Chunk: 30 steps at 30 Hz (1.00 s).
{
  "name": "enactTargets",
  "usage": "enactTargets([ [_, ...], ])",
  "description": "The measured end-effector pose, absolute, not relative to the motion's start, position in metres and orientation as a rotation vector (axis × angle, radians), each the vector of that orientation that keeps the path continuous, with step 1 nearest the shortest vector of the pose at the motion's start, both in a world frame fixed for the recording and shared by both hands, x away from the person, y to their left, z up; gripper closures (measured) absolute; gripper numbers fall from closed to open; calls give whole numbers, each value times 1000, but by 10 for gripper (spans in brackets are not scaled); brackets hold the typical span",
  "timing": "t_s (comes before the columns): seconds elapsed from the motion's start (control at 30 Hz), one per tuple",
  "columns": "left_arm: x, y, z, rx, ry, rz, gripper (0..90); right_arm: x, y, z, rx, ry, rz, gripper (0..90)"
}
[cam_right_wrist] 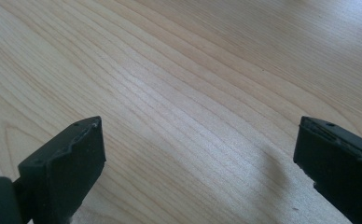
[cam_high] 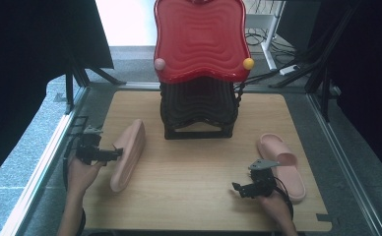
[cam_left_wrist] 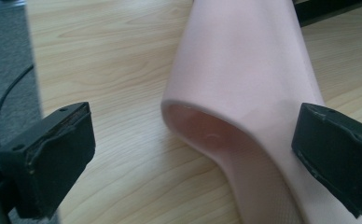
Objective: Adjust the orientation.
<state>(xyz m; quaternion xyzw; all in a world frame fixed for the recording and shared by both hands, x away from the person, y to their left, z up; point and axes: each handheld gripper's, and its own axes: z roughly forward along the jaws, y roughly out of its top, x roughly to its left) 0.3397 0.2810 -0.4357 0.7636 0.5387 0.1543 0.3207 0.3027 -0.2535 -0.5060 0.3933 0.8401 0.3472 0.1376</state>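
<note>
A pink slide sandal (cam_high: 128, 153) stands tipped on its side at the left of the wooden table (cam_high: 194, 196). My left gripper (cam_high: 116, 154) is open, its jaws spread around the sandal's strap edge (cam_left_wrist: 226, 126) without clamping it. A second pink sandal (cam_high: 282, 164) lies flat, sole down, at the right. Just in front of it, my right gripper (cam_high: 237, 188) is open and points left over bare wood (cam_right_wrist: 184, 107), with nothing between its jaws.
A stack of dark plastic stools (cam_high: 199, 108) stands at the back middle of the table, and a red wavy seat (cam_high: 200, 39) tops it, with a pink ball (cam_high: 159, 64) and a yellow ball (cam_high: 248, 63) at its corners. Grey floor surrounds the table.
</note>
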Motion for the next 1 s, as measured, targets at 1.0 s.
enactTargets([
  [1.0,331,206,-472,2185,1308,275,0,303,-257,-504,1139,2424,1001,34],
])
